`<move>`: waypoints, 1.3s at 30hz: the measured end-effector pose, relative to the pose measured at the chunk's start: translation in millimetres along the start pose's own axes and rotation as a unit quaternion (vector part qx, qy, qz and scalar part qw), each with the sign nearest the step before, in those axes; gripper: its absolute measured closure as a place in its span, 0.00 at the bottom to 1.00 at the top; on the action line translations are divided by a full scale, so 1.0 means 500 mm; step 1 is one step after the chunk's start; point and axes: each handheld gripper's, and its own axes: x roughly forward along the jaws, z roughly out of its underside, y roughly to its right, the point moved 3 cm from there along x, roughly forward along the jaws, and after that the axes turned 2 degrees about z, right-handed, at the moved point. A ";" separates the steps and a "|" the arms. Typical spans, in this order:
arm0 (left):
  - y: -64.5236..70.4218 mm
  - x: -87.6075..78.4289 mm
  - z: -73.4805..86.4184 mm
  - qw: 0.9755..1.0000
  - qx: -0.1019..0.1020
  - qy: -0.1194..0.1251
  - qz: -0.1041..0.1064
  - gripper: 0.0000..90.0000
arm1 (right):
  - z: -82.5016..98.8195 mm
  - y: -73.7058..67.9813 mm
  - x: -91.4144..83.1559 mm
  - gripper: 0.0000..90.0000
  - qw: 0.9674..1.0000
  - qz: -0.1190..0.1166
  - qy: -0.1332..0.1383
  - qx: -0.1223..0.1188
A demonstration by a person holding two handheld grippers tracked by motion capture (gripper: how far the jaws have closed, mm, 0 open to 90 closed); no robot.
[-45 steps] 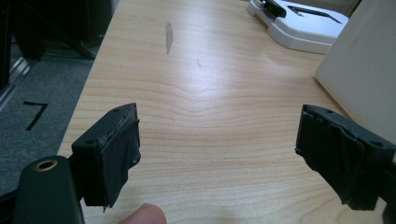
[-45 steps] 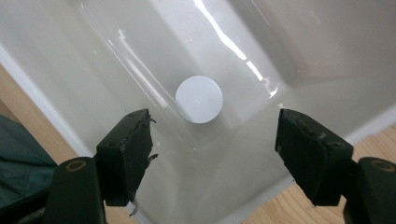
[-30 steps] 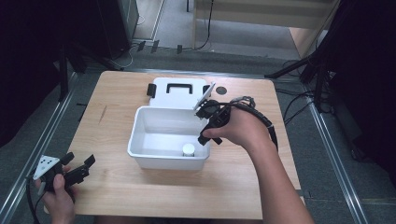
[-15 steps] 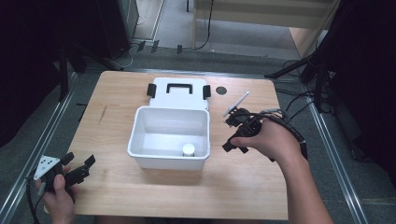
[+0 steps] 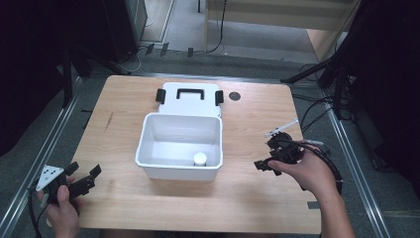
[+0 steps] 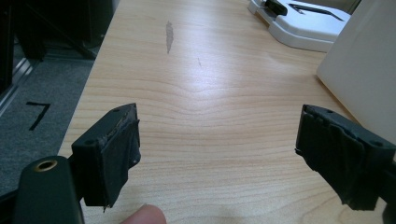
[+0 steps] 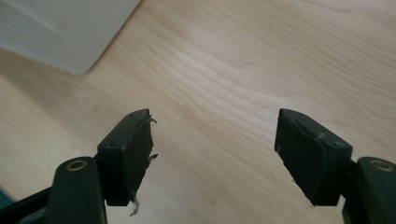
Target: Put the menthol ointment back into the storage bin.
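An open white box stands in the middle of the wooden table, and a small white round cap lies on its floor near the front right corner. The box's lid, with a black handle and black clips, lies flat just behind it. My right gripper is to the right of the box, low over bare wood, jaws pointing left. Its jaws stand open with nothing between them. My left gripper rests at the table's near left corner, also open and empty, pointing toward the box's corner.
A small dark round disc sits on the table to the right of the lid. Cables trail from the right gripper over the table's right edge. Metal rails run along both sides of the table, and a grey smudge marks the wood at far left.
My right gripper has left the box's right rim, swinging right and toward the near edge while sinking closer to the tabletop. The left gripper has stayed put.
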 end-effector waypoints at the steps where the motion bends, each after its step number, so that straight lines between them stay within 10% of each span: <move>1: 0.000 0.000 0.000 1.000 0.000 0.000 0.000 0.16 | 0.009 0.008 0.005 0.31 1.000 0.003 0.015 0.007; 13: 0.003 0.000 0.000 1.000 0.007 -0.004 -0.002 0.16 | 0.127 0.061 0.070 0.29 0.984 0.026 0.165 0.059; 19: 0.005 0.001 0.000 1.000 0.011 -0.005 -0.007 0.16 | 0.180 0.074 0.085 0.29 0.965 0.058 0.246 0.068; 26: 0.006 -0.001 0.002 1.000 0.012 -0.007 -0.011 0.16 | 0.240 0.105 0.079 0.26 0.931 0.082 0.337 0.108; 33: 0.006 -0.001 0.002 1.000 0.012 -0.007 -0.010 0.16 | 0.293 0.119 0.083 0.23 0.913 0.089 0.380 0.117; 36: 0.006 -0.001 0.002 1.000 0.011 -0.008 -0.009 0.16 | 0.301 0.122 0.086 0.19 0.913 0.062 0.378 0.140; 39: 0.006 -0.001 0.002 1.000 0.012 -0.008 -0.008 0.16 | 0.305 0.124 0.083 0.19 0.905 0.071 0.392 0.149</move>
